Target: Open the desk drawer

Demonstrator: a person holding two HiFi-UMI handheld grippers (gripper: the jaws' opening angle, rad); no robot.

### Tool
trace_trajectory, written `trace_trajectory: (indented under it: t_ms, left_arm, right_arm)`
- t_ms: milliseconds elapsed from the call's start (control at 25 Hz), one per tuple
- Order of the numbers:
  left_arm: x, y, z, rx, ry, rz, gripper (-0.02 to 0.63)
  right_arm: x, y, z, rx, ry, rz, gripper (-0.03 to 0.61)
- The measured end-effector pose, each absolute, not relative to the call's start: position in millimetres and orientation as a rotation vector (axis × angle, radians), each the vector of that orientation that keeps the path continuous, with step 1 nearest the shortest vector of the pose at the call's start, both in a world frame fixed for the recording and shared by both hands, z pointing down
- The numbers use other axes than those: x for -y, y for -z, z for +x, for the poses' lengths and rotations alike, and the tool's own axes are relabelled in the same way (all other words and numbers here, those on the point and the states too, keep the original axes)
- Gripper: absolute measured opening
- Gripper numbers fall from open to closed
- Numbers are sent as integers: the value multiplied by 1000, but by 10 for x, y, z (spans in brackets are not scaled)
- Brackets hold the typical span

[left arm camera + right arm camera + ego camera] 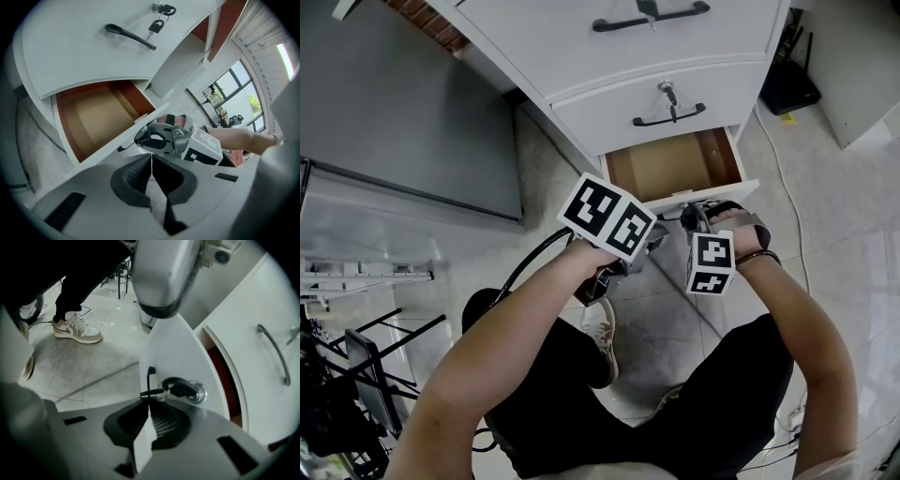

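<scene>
The lowest desk drawer (675, 164) is pulled out, and its brown inside (93, 117) shows with nothing in it. My right gripper (701, 216) is at the white drawer front (171, 357), shut on the thin black handle (150, 378) just left of the key in its lock (187, 390). In its own view the jaws (149, 401) meet around the handle. My left gripper (654, 242) hangs a little left of the right one, short of the drawer front (117, 140). It is shut (151, 158) with nothing between its pads.
Above the open drawer is a closed one (661, 103) with a black handle (130, 36) and a key (158, 26) hanging in its lock. A third drawer (652, 19) lies above that. A person's legs and a shoe (77, 329) are on the tiled floor (675, 319) below the grippers.
</scene>
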State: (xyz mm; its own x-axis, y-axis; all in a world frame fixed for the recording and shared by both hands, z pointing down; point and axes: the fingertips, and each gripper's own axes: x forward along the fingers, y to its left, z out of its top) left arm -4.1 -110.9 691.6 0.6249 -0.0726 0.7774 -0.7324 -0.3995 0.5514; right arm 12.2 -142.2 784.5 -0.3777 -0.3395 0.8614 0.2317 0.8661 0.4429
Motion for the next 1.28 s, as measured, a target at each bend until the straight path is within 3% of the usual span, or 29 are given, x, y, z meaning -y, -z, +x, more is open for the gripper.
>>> trace_trajectory:
  t_ms: [1280]
  left_arm:
    - [1108,-6842,-32,656,-813,1879,9]
  right_arm:
    - [1348,-7817,167,1839,600,64,25]
